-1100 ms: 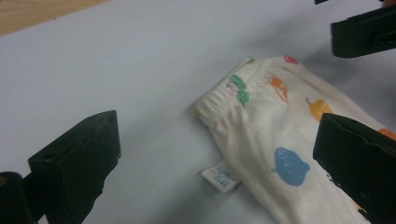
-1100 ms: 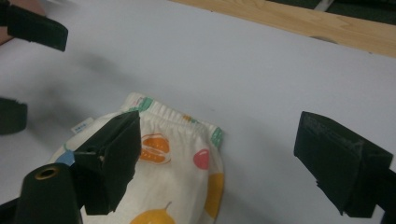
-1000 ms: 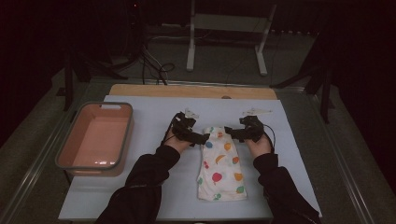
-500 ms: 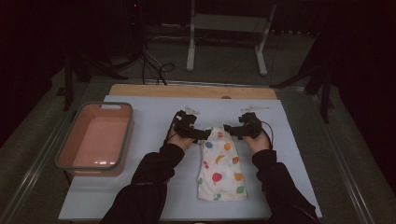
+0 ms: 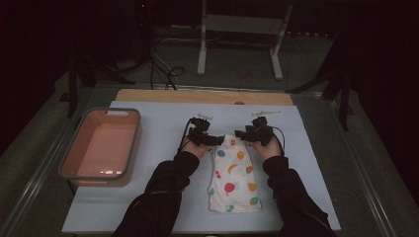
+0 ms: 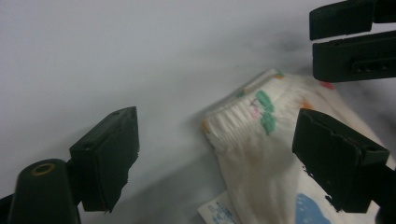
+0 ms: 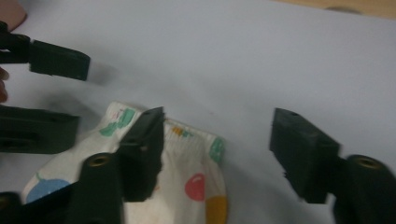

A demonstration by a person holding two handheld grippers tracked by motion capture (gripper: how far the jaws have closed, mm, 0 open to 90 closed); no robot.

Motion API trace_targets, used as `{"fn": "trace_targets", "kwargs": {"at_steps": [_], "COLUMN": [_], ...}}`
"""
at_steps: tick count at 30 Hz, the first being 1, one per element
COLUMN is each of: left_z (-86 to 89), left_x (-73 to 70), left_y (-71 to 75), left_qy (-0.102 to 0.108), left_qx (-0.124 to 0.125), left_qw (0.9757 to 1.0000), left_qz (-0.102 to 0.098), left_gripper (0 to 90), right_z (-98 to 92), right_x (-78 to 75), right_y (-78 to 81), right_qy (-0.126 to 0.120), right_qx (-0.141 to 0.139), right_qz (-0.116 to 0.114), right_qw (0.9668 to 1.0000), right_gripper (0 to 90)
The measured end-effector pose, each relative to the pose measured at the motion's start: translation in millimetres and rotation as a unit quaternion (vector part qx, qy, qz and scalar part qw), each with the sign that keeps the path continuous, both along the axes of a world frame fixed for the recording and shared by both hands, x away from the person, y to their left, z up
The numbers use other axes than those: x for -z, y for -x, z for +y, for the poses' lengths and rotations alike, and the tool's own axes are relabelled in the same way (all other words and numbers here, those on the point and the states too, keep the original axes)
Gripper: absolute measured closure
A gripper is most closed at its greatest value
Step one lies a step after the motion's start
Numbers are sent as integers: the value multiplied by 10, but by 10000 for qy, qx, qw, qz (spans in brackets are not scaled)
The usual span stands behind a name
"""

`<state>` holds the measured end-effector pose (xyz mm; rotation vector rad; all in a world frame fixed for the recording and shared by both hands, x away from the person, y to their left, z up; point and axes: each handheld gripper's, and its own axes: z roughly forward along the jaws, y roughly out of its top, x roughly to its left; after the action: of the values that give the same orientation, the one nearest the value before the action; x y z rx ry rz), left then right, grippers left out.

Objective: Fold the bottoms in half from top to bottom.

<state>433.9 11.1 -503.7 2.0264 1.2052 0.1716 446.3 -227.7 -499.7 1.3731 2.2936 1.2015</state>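
Folded white cloth with coloured fruit print [image 5: 233, 174] lying flat on the pale sheet covering the desk [image 5: 163, 128], roughly mid-desk, long axis running from near edge toward far edge. Ribbed hem at the far end, seen close in the left gripper view [image 6: 252, 135] and the right gripper view [image 7: 182, 172]. Small printed label poking out under the cloth's edge in the left gripper view [image 6: 215, 212].

Left gripper [image 5: 213, 140] at the far-left corner of the cloth, held low over the desk. Jaws apart, just been closing; hem corner lying between them, nearer the right-hand jaw, pads not pressing on it. Nothing gripped.

Right gripper [image 5: 241, 134] at the far-right corner of the cloth, facing the left one across the hem. Jaws apart, just been closing; one jaw over the cloth, the other over bare sheet beside it, corner of the hem between. No contact of pads with fabric seen. Nothing gripped.

Two grippers near each other, tips well short of touching.

Pink tub with grey rim [image 5: 64, 168] at the left side of the desk, well apart from the cloth. Strip of bare wood [image 5: 148, 95] along the far edge. White metal stand [image 5: 201, 49] on the floor beyond.
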Motion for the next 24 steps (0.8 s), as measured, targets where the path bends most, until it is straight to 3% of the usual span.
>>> {"fn": "trace_targets", "kwargs": {"at_steps": [1,3,5,8,10,16,19,24], "left_z": [-16,-33,-54,-65,-53,-46,-46,-55], "left_x": [20,59,71,93,113,164,164,177], "left_y": [-10,-19,-16,-17,-21,-12,-11,-1], "left_qy": [-75,3,-71,-148,-147,-129,-148,-219], "left_qx": [30,36,57,-4,40,127,167,344], "left_qw": [10000,9999,9999,9999,9998,9998,9998,9991], "left_qz": [45,140,107,86,83,14,9,-81], "left_gripper": [172,186,225,302,363,430,467,557], "right_z": [9,39,73,125,137,160,174,196], "right_x": [12,32,58,102,123,154,185,201], "right_y": [-20,-44,-62,-60,-53,-30,-24,0], "right_qy": [-24,-54,-74,85,202,433,481,565], "right_qx": [-23,-17,-44,-101,-150,-238,-314,-382], "right_qz": [76,140,250,334,350,335,409,299], "right_qw": [10000,9999,9996,9994,9991,9982,9975,9972], "right_gripper": [418,440,449,456,460,490,500,538]}}
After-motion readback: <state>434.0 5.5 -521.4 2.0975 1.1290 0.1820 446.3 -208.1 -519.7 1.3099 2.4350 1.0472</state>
